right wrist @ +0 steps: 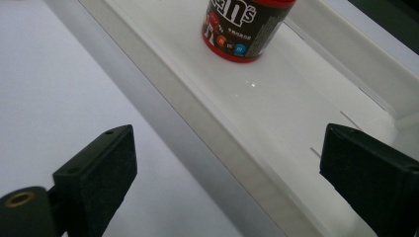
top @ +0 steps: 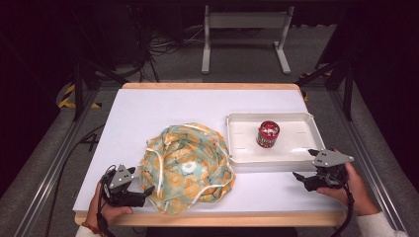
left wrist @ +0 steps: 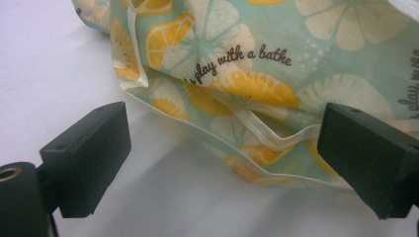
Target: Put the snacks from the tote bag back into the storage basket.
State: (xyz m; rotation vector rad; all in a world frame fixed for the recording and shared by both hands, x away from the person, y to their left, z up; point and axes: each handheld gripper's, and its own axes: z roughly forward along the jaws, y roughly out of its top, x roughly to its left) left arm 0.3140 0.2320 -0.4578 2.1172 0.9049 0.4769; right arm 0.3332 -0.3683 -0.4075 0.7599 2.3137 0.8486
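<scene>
here, at the near left edge of the white table (top: pixel 148 106), the left gripper (top: pixel 132 183) sits with jaws spread wide and empty, just beside the crumpled teal fabric bag with yellow citrus print (top: pixel 187 167). near right, the right gripper (top: pixel 307 167) also gapes empty before the shallow white plastic tray (top: pixel 239 148). farther in, a red round candy tub (top: pixel 268 134) stands upright inside that tray.
</scene>
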